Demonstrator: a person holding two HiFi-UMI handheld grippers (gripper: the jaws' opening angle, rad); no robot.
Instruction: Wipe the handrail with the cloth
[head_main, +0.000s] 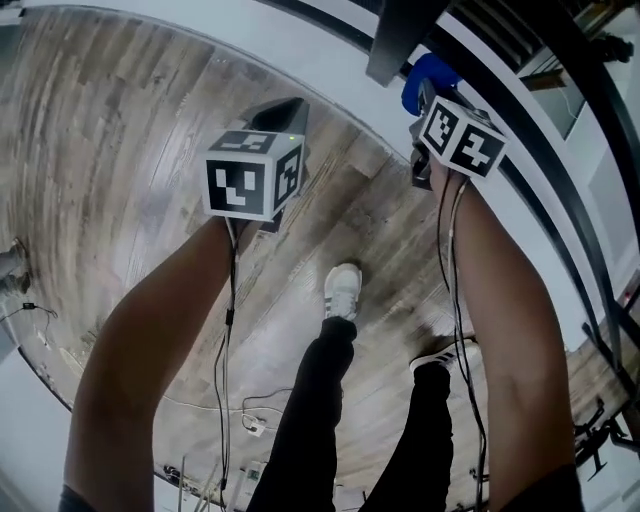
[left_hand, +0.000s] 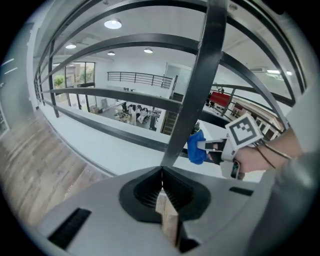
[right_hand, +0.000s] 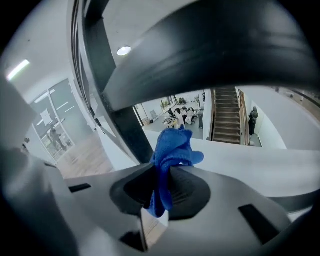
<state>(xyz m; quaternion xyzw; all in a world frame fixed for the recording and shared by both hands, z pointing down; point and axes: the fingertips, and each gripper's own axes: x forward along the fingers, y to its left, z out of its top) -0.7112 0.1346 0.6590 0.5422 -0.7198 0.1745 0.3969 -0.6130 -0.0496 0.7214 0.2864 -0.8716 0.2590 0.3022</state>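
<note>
Beside a black railing, on a wooden floor (head_main: 120, 150), a person stood with a gripper in each hand. The right gripper (head_main: 424, 95) was raised toward the railing, its jaws clenched on a blue cloth (right_hand: 170, 155). The cloth was bunched, with its upper folds sticking out past the jaw tips and a short end hanging down between them. In the right gripper view the handrail (right_hand: 215, 55) filled the top as a broad dark bar, and the cloth sat just beneath it. Whether the two touched could not be told. A dark post (right_hand: 120, 120) ran down to the left of the cloth.

The left gripper (head_main: 278, 112) hung apart from the railing, over the floor, with its jaws pressed together on nothing. Its own view looked through the curved rails at the post and, just right of it, at the right gripper with the cloth at its tip.

From the head view, both forearms reached forward, and a white shoe (head_main: 343, 290) stood on the boards between them.
</note>
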